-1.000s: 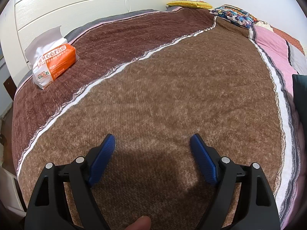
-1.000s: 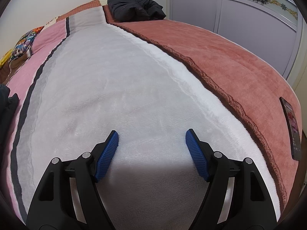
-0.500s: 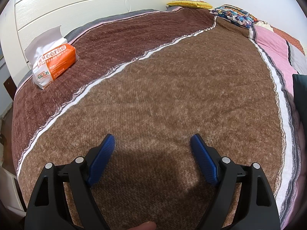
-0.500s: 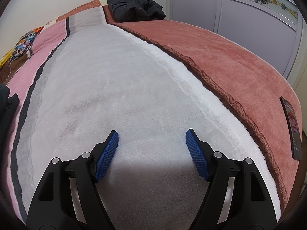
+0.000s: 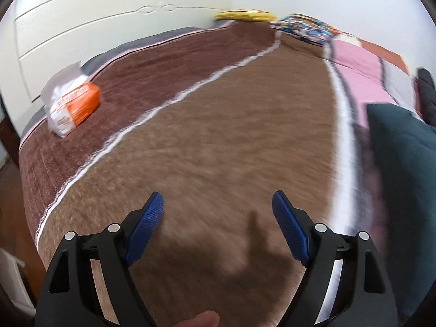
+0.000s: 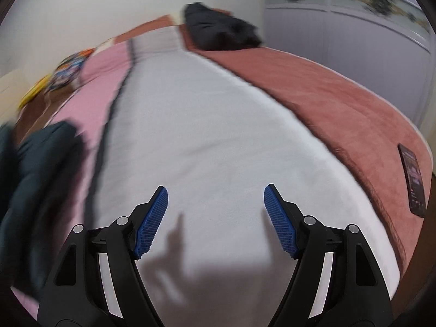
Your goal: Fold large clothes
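Since a moment ago both of our hands have lifted and swung, so the dark teal garment (image 5: 400,169), which barely showed at the frame edges earlier, now fills far more of each view.

In the left wrist view, our left gripper (image 5: 218,226) hangs above the brown blanket (image 5: 218,136) with its blue pads spread wide and nothing between them. The teal garment lies to the right of this gripper, on the pink stripe beyond the blanket's white border, well apart from the pads. An orange tissue pack (image 5: 73,106) sits far off to the left, near the white headboard (image 5: 109,19). A fingertip (image 5: 201,320) shows at the bottom edge.

In the right wrist view, our right gripper (image 6: 215,218) is likewise wide open and empty, over the white blanket (image 6: 218,136). Here the teal garment (image 6: 32,190) lies to the left of the gripper, its blurred bulk seeming to run front to back along the pink stripe. A phone (image 6: 412,179) rests on the rust-coloured cover to the right, and a black garment (image 6: 220,31) sits at the far end.

So the teal garment lies between our two grippers; we cannot tell which is nearer, and both would need to turn inward to reach it.
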